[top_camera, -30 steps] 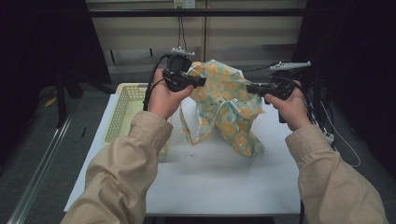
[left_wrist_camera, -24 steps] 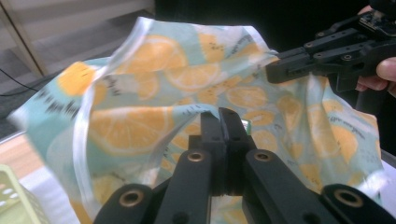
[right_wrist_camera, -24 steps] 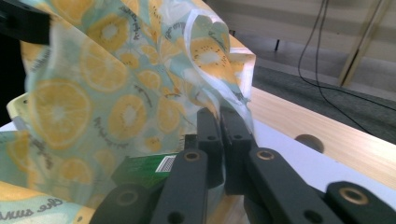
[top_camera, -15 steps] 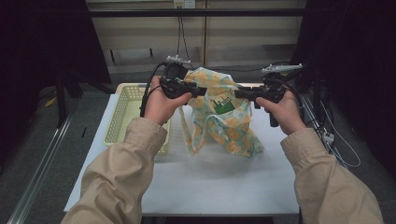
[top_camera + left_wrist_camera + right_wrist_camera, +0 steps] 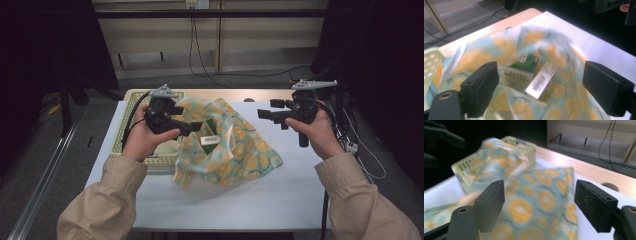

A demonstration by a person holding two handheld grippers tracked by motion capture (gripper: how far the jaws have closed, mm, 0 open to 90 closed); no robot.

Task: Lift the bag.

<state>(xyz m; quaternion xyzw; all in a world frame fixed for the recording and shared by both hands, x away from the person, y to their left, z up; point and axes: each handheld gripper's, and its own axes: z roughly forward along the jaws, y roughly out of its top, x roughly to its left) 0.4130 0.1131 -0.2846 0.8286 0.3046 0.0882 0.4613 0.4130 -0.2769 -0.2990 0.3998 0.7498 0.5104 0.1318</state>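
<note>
A cloth bag (image 5: 235,150) printed with orange fruit slumps on the white table (image 5: 280,200), its mouth gaping. Inside it lie a green box (image 5: 522,63) and a white barcoded box (image 5: 541,80). My left gripper (image 5: 195,127) hovers at the bag's left rim. Its jaws have just been opening and stand wide over the bag's mouth in the left gripper view (image 5: 541,87), pressing nothing. My right gripper (image 5: 267,110) is off the bag's right side. Its jaws have also just been opening, and the blurred bag (image 5: 536,195) lies beyond them, untouched.
A pale yellow perforated basket (image 5: 131,107) stands at the table's left, touching the bag. A wooden strip with a round hole (image 5: 610,185) runs along the table's far edge. Cables hang off the right edge. Bare table lies in front of the bag.
The bag hung stretched between both shut grippers; both have opened and it has dropped onto the table. My left hand sank toward the bag; my right drew off to the right.
</note>
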